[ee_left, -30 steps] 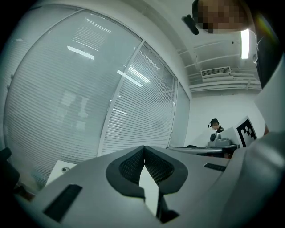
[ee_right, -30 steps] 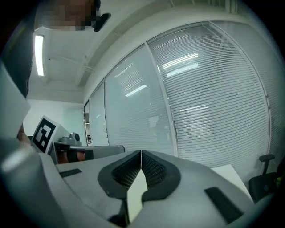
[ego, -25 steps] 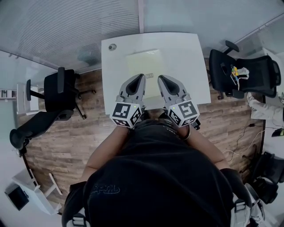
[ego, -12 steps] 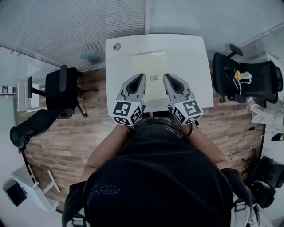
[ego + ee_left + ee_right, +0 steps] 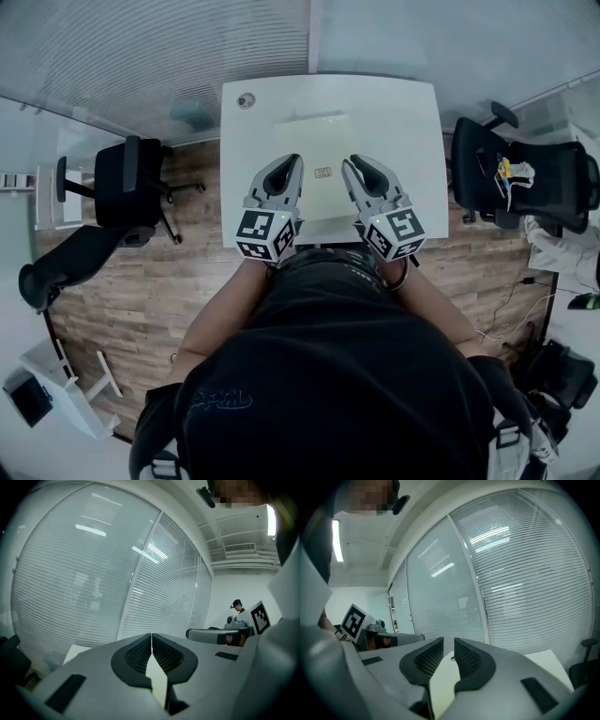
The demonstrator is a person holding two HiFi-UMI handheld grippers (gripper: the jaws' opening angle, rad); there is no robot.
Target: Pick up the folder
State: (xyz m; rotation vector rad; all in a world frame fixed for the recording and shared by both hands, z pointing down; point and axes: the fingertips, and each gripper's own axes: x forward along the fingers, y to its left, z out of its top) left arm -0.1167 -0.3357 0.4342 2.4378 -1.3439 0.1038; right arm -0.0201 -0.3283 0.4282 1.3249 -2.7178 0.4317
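the folder lies flat on the white tabletop, a pale sheet near the middle with a small label toward its near end. the person stands at the near edge, with both grippers held out over the near part of the tabletop and pointing away from the body.

the left gripper is over the folder's left side, and the right gripper is over its right side, so the folder's near end and the label show between them. from the head view i cannot tell whether either tip touches the folder.

in the left gripper view the jaws are closed tip to tip with nothing between them. in the right gripper view the jaws stand a narrow gap apart and have just been opening. nothing is between them, and only the pale surface shows through the gap.

a round grommet sits at the tabletop's far left corner. a black chair stands on the wood floor to the left, and another chair to the right has small coloured items on its seat. slatted blinds cover the glass wall beyond the tabletop.
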